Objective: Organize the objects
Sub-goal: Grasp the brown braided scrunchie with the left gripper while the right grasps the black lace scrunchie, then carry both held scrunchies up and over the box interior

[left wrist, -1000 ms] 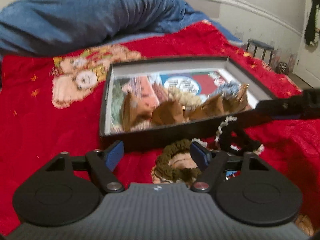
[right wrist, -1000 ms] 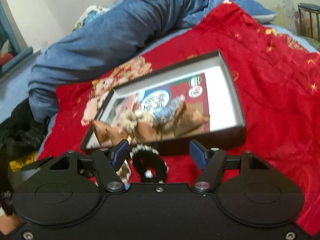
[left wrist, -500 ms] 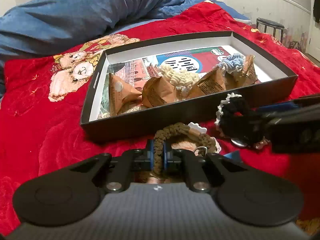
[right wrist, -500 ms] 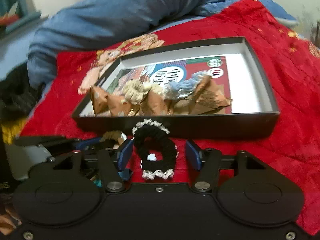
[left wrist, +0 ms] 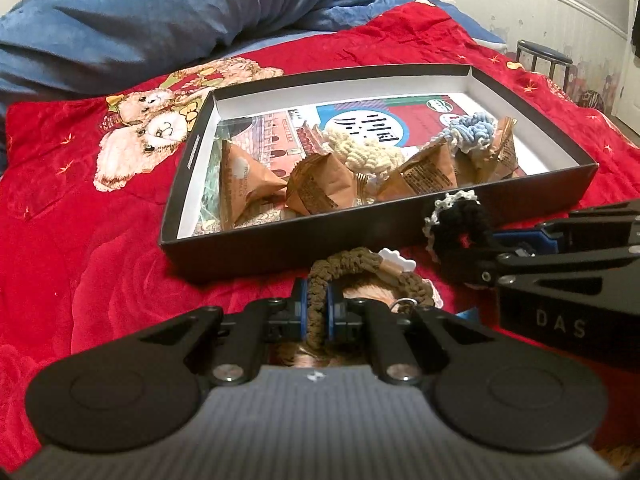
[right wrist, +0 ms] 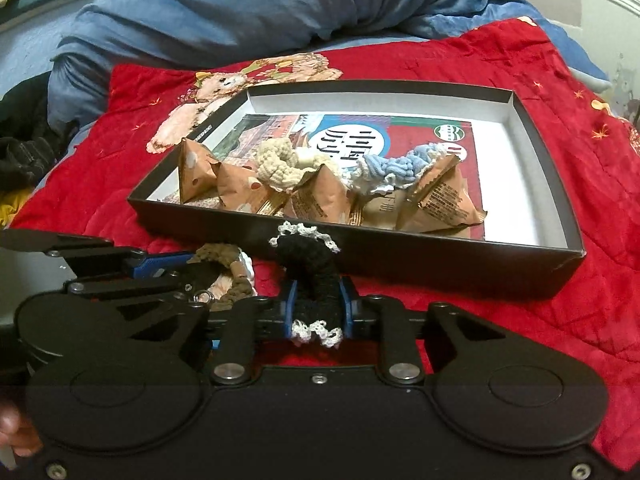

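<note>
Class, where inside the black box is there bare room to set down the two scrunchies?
Free: the white floor along the black box's right wall, and the strip by its far wall. Crowded: the front, filled by brown packets and two scrunchies.

I see the box's near wall (right wrist: 420,256) standing right ahead of both grippers. Packets (right wrist: 316,200) and scrunchies crowd its near-left; its bare floor (right wrist: 504,168) along the right edge stays passable.

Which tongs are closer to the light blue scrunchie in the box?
Right. The right tongs, shut on the black scrunchie, sit nearly straight before the light blue scrunchie. The left tongs, clamping the brown scrunchie, are farther left.
</note>
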Demonstrator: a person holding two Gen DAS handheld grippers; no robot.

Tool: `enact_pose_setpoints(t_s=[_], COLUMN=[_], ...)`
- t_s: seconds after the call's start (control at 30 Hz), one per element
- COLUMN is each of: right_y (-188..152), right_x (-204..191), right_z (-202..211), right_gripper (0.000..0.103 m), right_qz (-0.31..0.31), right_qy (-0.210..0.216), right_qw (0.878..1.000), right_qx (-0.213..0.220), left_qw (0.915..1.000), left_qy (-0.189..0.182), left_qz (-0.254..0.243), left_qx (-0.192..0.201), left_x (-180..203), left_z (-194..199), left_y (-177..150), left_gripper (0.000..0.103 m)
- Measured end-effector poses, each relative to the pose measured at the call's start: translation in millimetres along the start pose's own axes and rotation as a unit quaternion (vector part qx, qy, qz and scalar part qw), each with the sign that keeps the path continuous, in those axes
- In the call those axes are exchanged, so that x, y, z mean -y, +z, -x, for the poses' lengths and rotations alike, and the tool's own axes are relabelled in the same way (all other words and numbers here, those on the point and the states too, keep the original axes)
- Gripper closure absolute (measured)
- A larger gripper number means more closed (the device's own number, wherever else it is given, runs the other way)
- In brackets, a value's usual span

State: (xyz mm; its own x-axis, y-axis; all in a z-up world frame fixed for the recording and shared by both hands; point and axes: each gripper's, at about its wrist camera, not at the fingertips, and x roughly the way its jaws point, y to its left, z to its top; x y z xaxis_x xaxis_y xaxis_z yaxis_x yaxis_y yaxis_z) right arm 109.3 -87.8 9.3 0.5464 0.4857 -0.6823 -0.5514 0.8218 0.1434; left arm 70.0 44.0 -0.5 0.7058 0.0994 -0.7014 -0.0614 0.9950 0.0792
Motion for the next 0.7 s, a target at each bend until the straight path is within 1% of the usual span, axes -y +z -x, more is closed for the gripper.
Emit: enact_pose_setpoints(t_s=[0.5,0.57,0.7], right_y=[9,11,17], right_x=[15,17,16], right_z=[7,9,21], right_gripper=[0.083,0.083,0.083], right_qz=[-0.038,-0.044,-0.028], right_qy=[0.022,0.026,0.034], right_qw=[0.999,0.999,0.999], right_qx=[0.004,0.008,0.030], left_qw=[0.9998,0.9998,0.9992], left_qy=[-0.011,-0.012,-0.025], left_qz=[0.014,0.016,0.029], left_qx=[-0.005,-0.002,0.011], left_x=[-8,-10,-16], left_z=[3,4,10], left_y=[3,4,6], left_gripper=[0.092,0.092,0.093])
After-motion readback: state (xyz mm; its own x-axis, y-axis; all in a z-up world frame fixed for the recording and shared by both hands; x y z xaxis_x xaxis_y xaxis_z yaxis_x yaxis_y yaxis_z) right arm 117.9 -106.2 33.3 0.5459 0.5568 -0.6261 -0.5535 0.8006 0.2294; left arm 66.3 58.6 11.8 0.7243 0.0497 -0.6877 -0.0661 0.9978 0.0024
